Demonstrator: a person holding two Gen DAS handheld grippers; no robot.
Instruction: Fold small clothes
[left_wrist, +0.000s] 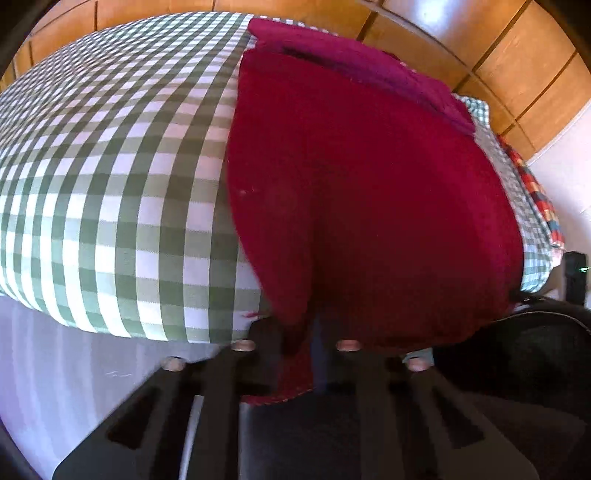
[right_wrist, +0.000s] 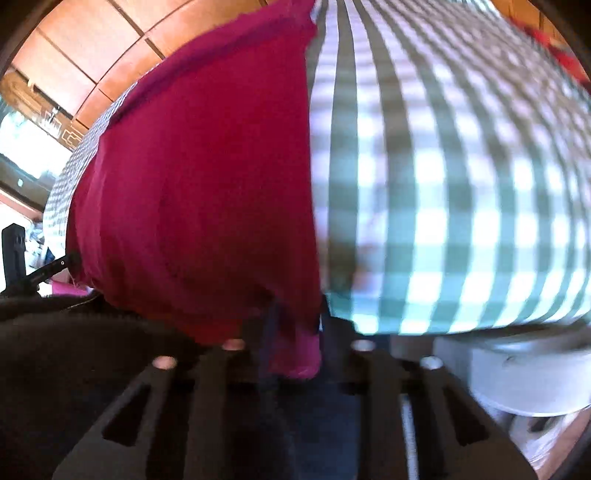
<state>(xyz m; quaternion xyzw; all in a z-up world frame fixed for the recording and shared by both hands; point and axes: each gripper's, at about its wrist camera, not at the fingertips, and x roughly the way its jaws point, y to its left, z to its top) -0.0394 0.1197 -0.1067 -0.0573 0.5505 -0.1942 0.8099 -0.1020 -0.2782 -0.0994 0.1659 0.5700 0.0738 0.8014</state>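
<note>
A dark red garment (left_wrist: 362, 192) lies spread on a green-and-white checked cloth (left_wrist: 110, 177). A folded magenta piece (left_wrist: 351, 62) rests at its far end. My left gripper (left_wrist: 303, 332) is shut on the garment's near edge, and a flap of red fabric hangs between its black fingers (left_wrist: 266, 350). In the right wrist view the same red garment (right_wrist: 199, 192) fills the left half over the checked cloth (right_wrist: 443, 184). My right gripper (right_wrist: 295, 332) is shut on another near corner, with a pink fold bunched between its fingers (right_wrist: 343, 354).
Wooden cabinet panels (left_wrist: 517, 66) stand behind the surface. A multicoloured fabric (left_wrist: 535, 188) lies at the far right edge. A black object (left_wrist: 535, 350) sits at the lower right. A grey round object (right_wrist: 524, 376) sits below the checked cloth's edge in the right wrist view.
</note>
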